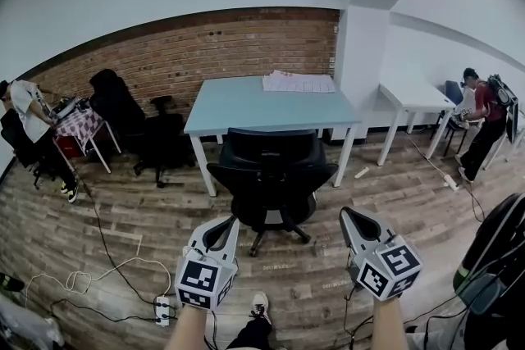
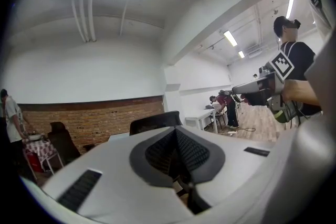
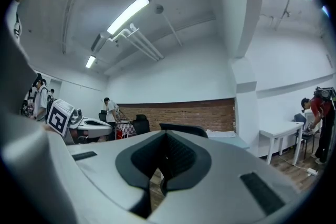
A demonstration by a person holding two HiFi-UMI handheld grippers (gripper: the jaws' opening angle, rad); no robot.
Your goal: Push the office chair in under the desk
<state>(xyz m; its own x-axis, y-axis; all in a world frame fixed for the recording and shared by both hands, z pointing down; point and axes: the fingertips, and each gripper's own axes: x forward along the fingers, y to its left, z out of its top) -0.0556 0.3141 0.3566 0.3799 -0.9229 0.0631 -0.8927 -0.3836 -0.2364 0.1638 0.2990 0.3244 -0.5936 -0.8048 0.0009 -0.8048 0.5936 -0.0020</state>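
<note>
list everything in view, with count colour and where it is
black wheeled office chair: one, black, centre, in front of the blue desk
light blue rectangular desk: one, light blue, behind the chair
white paper sheets: one stack, white, desk's far right
white side desk: one, white, right
spare black chairs: two, black, left, by brick wall
checked-cloth table: one, far left
bystanders: two, far left and far right
white power strip: one, white, floor lower left
left gripper: one, white and grey, shut, empty
right gripper: one, white and grey, shut, empty
</note>
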